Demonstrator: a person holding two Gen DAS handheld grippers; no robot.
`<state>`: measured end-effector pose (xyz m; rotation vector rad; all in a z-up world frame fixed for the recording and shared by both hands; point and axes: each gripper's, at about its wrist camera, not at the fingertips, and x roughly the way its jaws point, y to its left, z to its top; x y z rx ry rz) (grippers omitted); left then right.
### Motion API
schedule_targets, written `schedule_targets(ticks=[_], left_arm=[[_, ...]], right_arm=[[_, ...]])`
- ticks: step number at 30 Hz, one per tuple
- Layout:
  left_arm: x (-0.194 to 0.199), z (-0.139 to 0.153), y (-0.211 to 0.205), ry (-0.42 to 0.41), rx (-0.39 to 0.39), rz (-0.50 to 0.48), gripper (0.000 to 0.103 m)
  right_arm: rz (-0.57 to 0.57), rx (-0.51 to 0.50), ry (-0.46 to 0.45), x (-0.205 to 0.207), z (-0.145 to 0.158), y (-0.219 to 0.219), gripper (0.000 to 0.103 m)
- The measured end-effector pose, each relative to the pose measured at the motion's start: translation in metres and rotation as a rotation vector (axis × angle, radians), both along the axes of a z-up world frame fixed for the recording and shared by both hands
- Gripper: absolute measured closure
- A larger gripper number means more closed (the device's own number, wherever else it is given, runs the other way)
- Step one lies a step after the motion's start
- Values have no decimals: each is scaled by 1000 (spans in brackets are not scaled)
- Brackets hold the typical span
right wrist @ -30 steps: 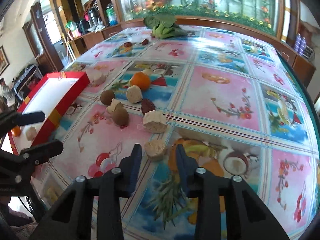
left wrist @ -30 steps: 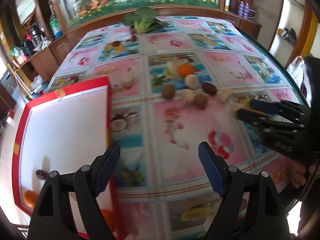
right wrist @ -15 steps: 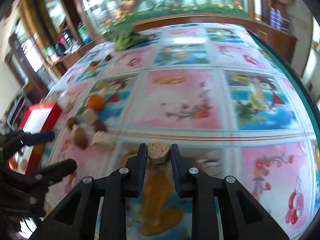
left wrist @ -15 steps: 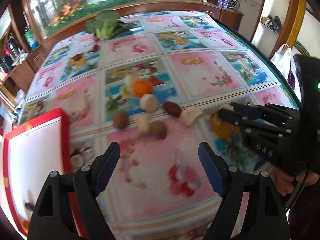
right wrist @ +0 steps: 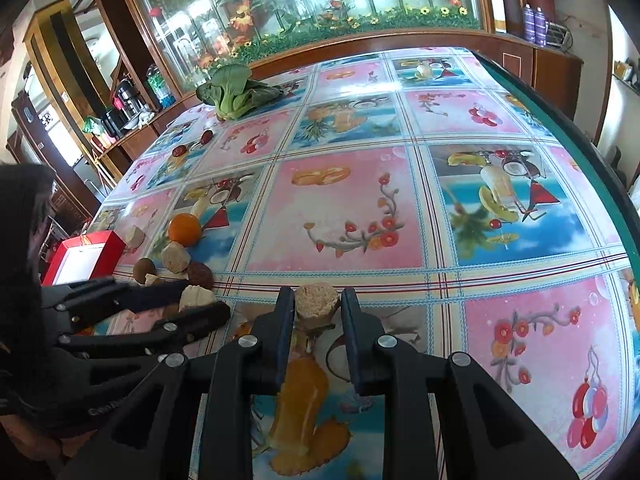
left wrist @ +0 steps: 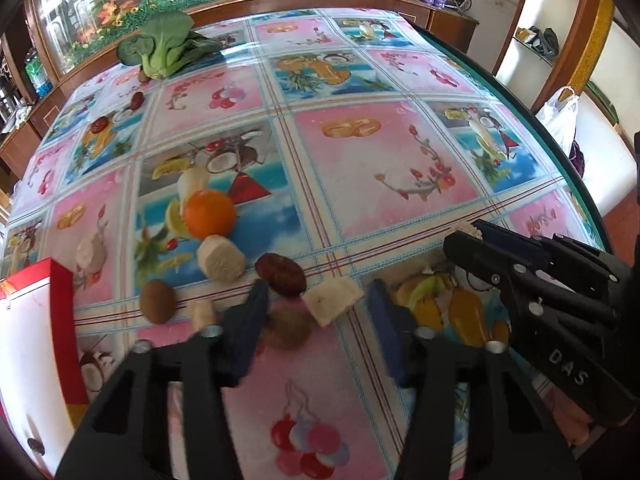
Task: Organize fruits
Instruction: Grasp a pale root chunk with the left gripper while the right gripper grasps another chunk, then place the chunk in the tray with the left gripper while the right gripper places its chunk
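Note:
Fruit pieces lie in a cluster on the fruit-print tablecloth: an orange (left wrist: 210, 214), a tan cylinder (left wrist: 221, 258), a dark red date (left wrist: 281, 274), a brown kiwi (left wrist: 157, 301) and a small pale piece (left wrist: 202, 312). My left gripper (left wrist: 314, 320) hangs over the cluster's near edge with its jaws closing. A brown round fruit (left wrist: 288, 326) and a pale wedge (left wrist: 332, 302) lie between its fingers, not squeezed. My right gripper (right wrist: 317, 308) is shut on a tan cork-like piece (right wrist: 317, 298) just above the cloth, to the right of the cluster.
A red-rimmed white tray (left wrist: 60, 280) sits at the left table edge with small fruits in its near corner. A bok choy (left wrist: 168, 46) and two dates (left wrist: 138, 100) lie at the far side. The table's green rim (right wrist: 580, 136) curves along the right.
My left gripper swung from over the tray rightward to the fruit cluster, and its jaws narrowed. My right gripper shut on the tan piece and carried it away from the cluster.

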<state>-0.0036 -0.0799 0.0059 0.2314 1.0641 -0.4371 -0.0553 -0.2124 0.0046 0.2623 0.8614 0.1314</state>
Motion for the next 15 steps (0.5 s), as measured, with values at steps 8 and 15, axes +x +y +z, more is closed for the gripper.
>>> schedule_targets(ticks=[8,15], left_arm=[[-2,-3,4,-6,-29,0,83],[-20,9,25,-46,-55,40,83]], right_arm=[[15,-9,-7,1,0,4,80],[14,-29,-27,2,0,6,80]])
